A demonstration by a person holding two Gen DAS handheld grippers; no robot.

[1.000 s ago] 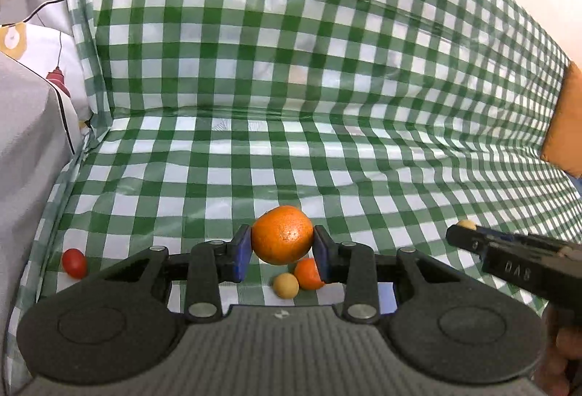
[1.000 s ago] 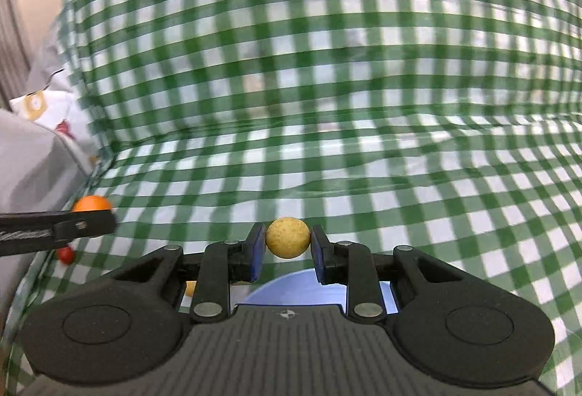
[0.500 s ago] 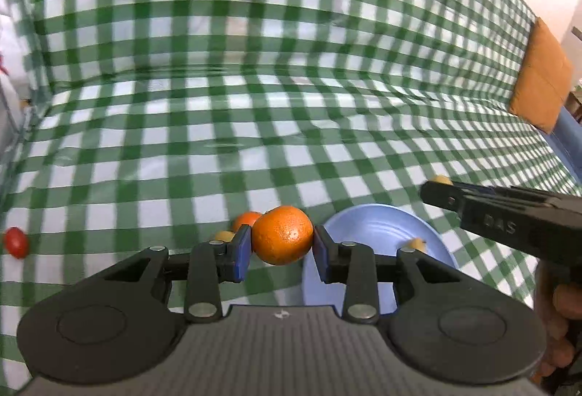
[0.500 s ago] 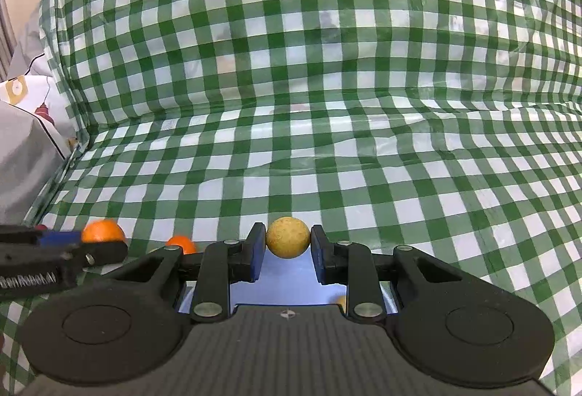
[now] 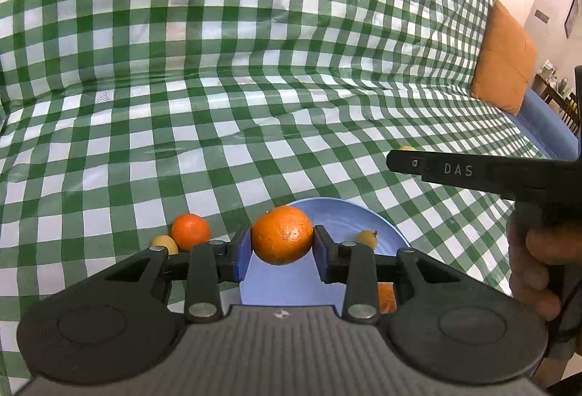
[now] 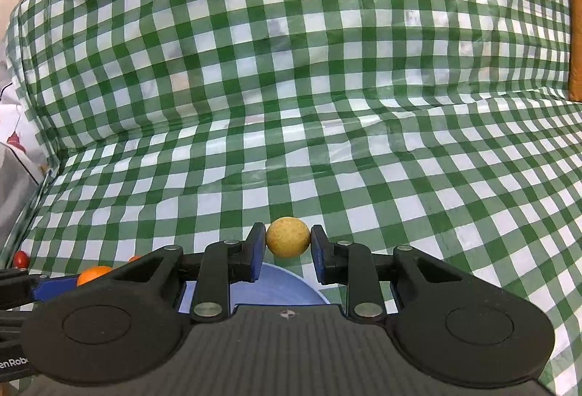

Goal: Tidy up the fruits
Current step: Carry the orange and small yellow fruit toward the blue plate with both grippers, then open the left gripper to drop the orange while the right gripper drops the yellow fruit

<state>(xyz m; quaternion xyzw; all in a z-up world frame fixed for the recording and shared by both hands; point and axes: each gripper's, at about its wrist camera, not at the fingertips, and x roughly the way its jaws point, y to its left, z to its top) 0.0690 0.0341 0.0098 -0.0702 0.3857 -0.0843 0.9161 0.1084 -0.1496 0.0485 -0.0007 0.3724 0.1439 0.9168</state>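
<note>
Midway, roughly. Left gripper (image 5: pixel 282 246) fingers clamp an orange (image 5: pixel 282 235); right gripper (image 6: pixel 287 250) pinches a yellow fruit (image 6: pixel 287 237) (both above the blue plate (image 5: pixel 338 214)). Two fruits plated, several loose.

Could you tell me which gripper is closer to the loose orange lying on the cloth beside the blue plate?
Left. The left gripper, holding a large orange, sits just right of the loose orange. The right gripper, holding a yellow fruit, is across the blue plate.

Three oranges (image 5: pixel 282 235) (image 5: pixel 190 231) (image 5: pixel 386 297), three yellow fruits (image 6: pixel 288 237) (image 5: pixel 366 238) (image 5: pixel 164 244), one red fruit (image 6: pixel 20 259), one blue plate (image 5: pixel 338 214).
</note>
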